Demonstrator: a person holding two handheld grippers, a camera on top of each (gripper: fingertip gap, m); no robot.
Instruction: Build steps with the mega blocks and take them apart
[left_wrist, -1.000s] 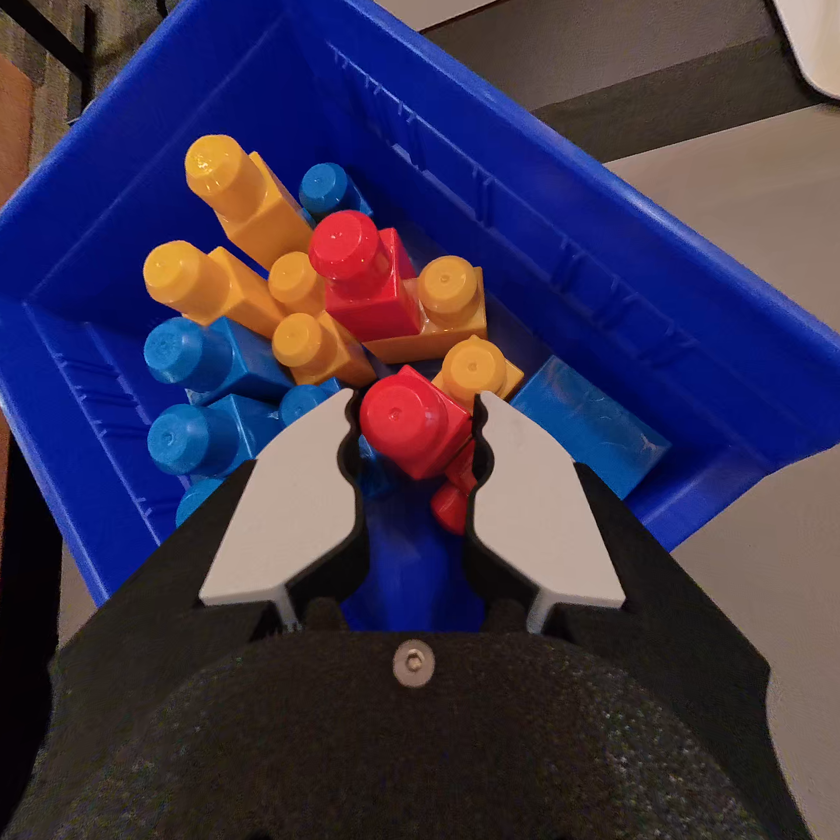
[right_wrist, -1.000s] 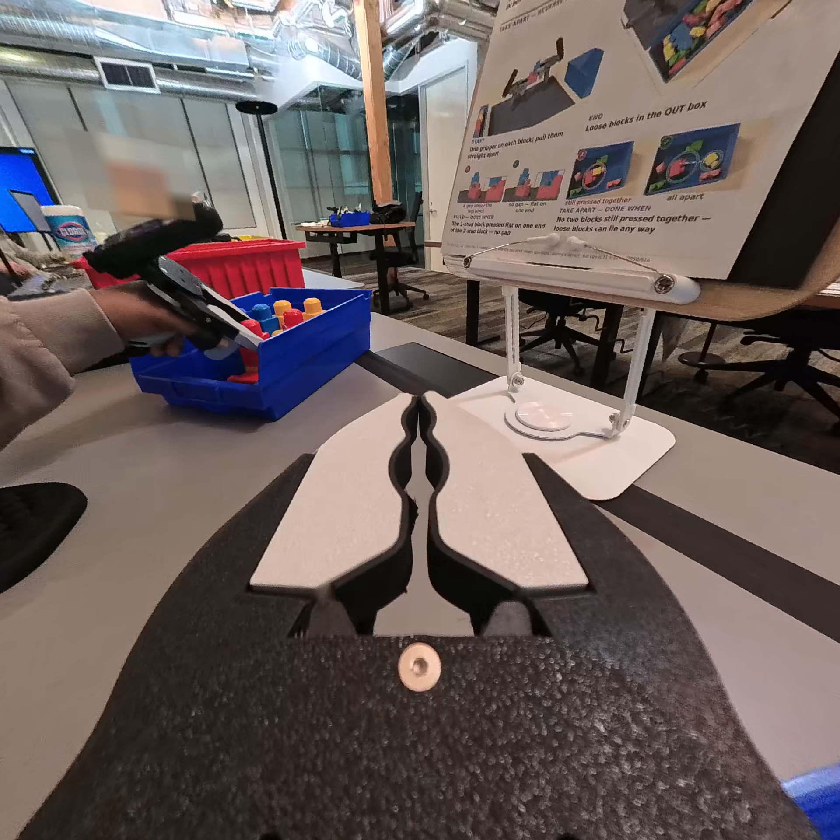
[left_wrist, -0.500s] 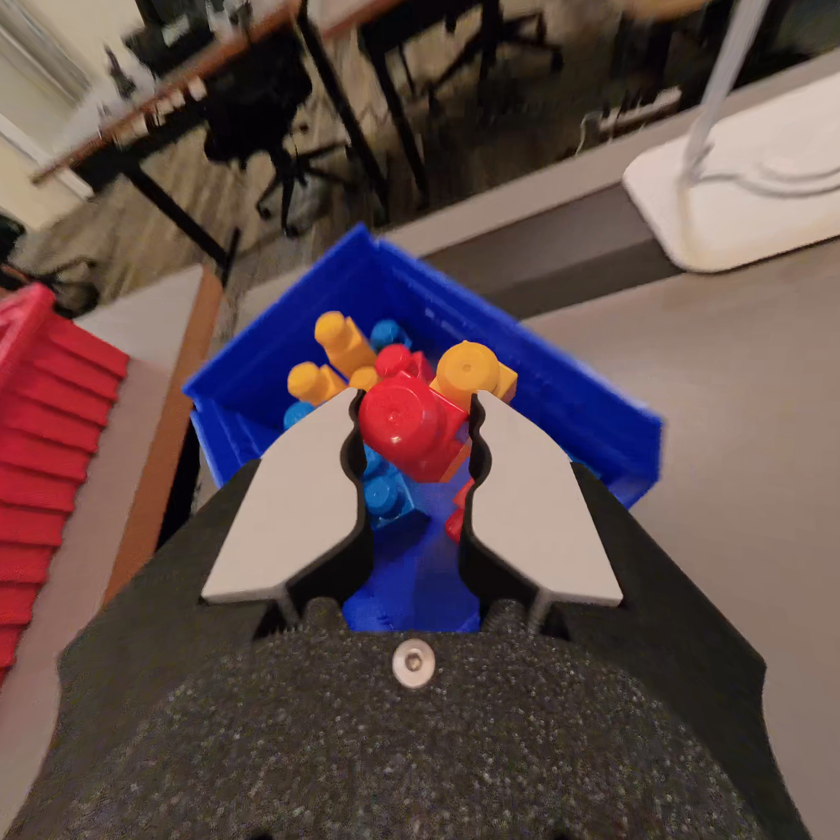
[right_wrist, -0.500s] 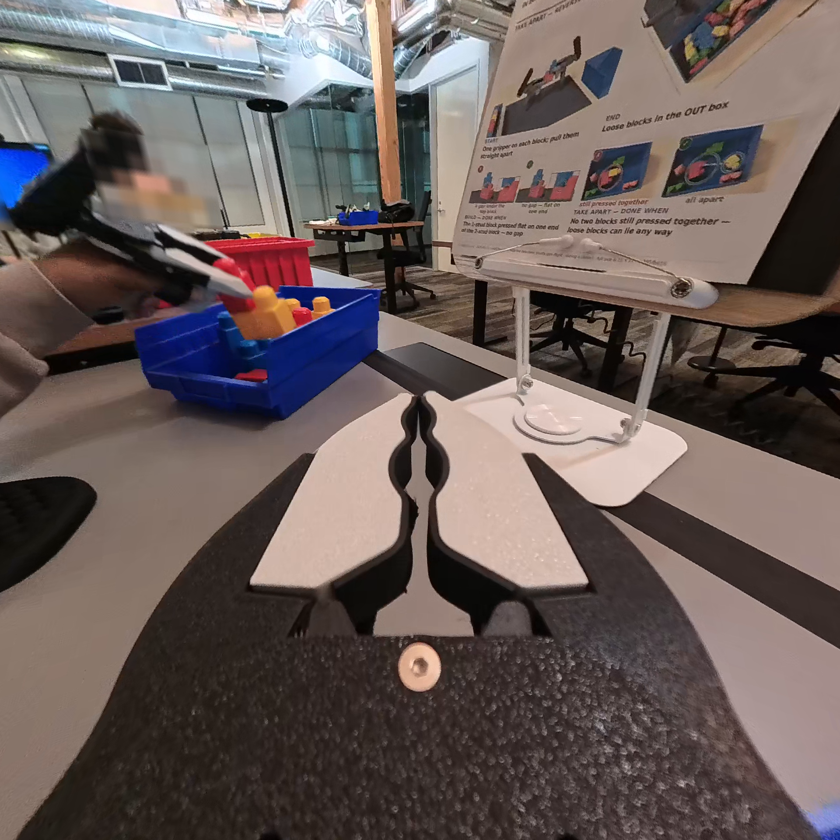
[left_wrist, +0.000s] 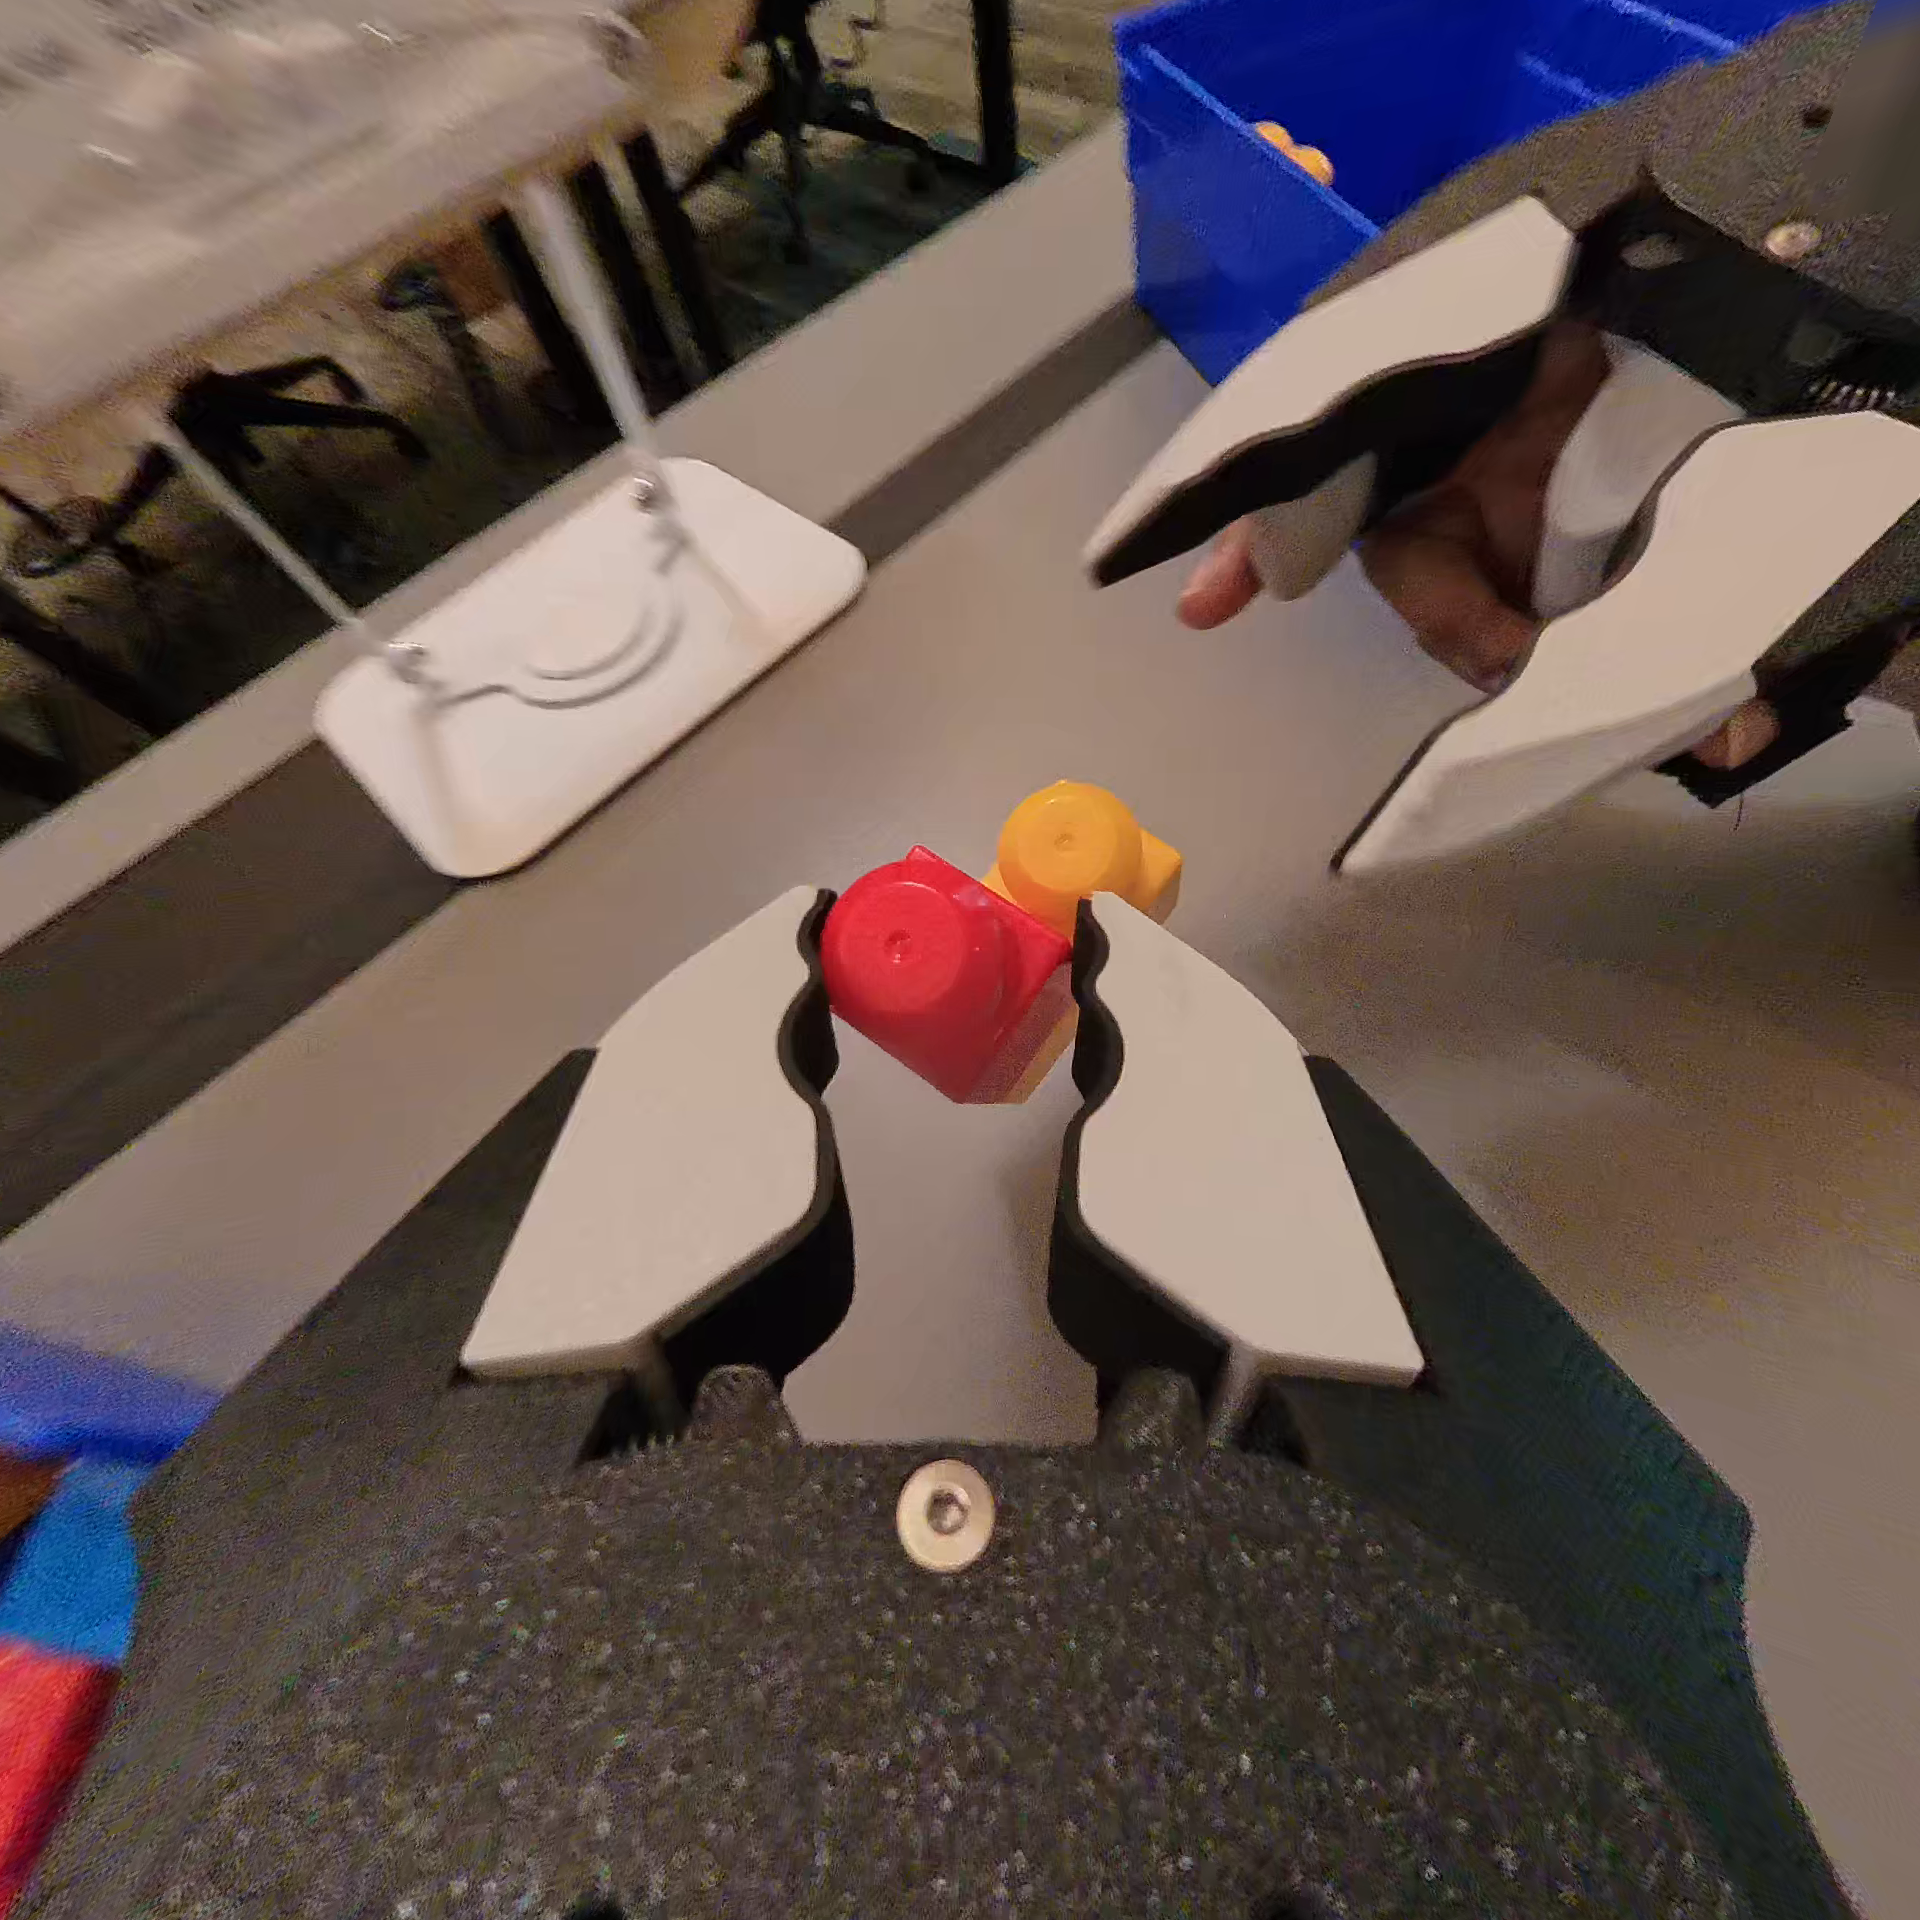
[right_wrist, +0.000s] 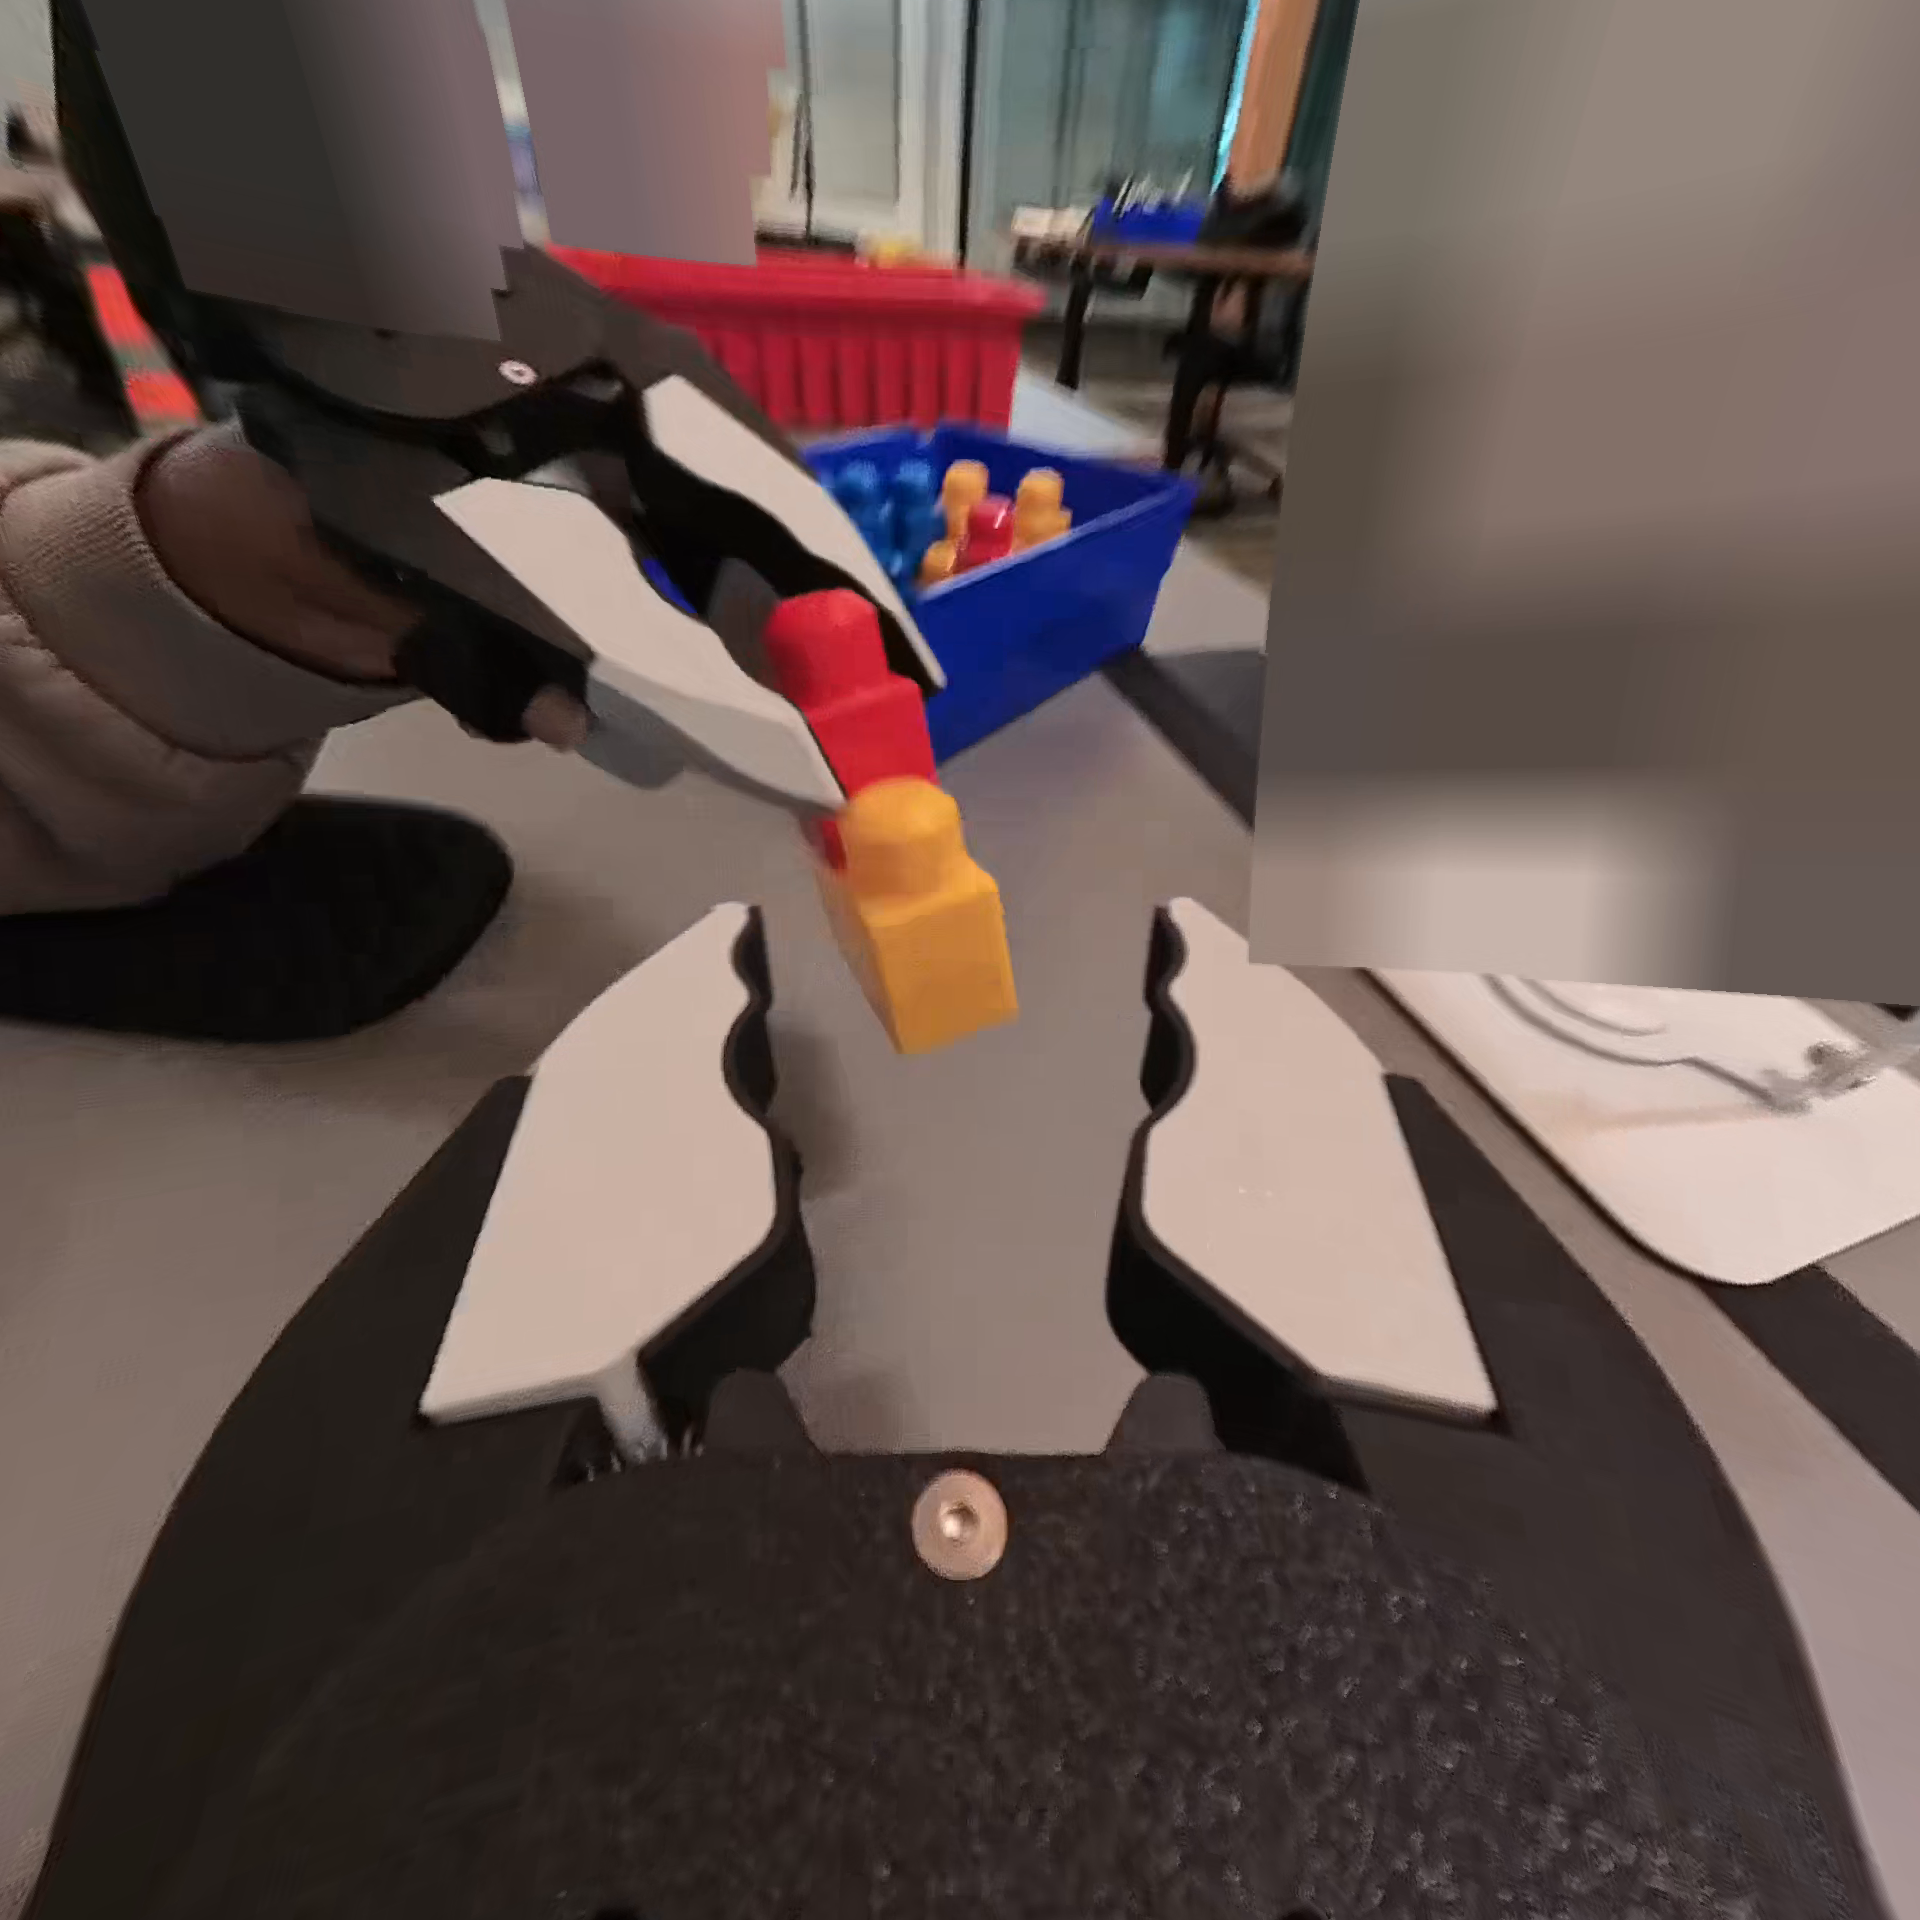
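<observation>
Left claw (left_wrist: 945, 935) clamped on the red block (left_wrist: 940, 997), which is joined to a yellow block (left_wrist: 1086, 862) projecting past the fingertips; both are held above the grey tabletop (left_wrist: 1455, 1091). Right claw (right_wrist: 956, 914), fingers apart and empty, faces the yellow block from just beside it, at 1 o'clock in the left wrist view. Farther off: white stand base (left_wrist: 592, 665) at 11 o'clock, blue bin (right_wrist: 1049, 603) of blocks, red bin (right_wrist: 831, 322) beyond.
</observation>
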